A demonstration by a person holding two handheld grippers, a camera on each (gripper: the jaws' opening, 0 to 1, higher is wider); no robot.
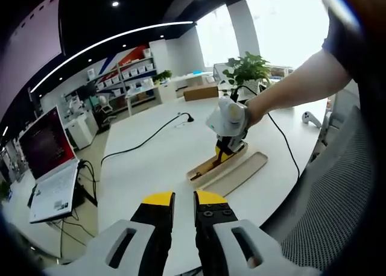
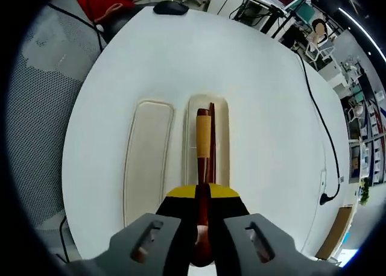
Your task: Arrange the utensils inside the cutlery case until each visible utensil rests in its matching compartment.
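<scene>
A wooden cutlery case (image 2: 220, 144) lies open on the white table, its flat lid (image 2: 148, 161) beside it on the left. My right gripper (image 2: 202, 194) is shut on a dark red-brown wooden utensil (image 2: 204, 134) with a light wood grip, which points away along the case's compartment. A thin dark stick (image 2: 211, 114) lies in the same compartment. In the left gripper view, the right gripper (image 1: 228, 122), held by a person's hand, hangs over the case (image 1: 202, 170), with the lid (image 1: 244, 172) beside it. My left gripper (image 1: 184, 199) hovers nearer, jaws a narrow gap apart, holding nothing.
A black cable (image 1: 145, 140) runs across the round white table (image 1: 151, 167). A laptop (image 1: 51, 167) sits off to the left and a potted plant (image 1: 247, 68) stands beyond the case. A mesh chair back (image 1: 344, 203) is close on the right. A black mouse (image 2: 170, 8) lies at the table's far edge.
</scene>
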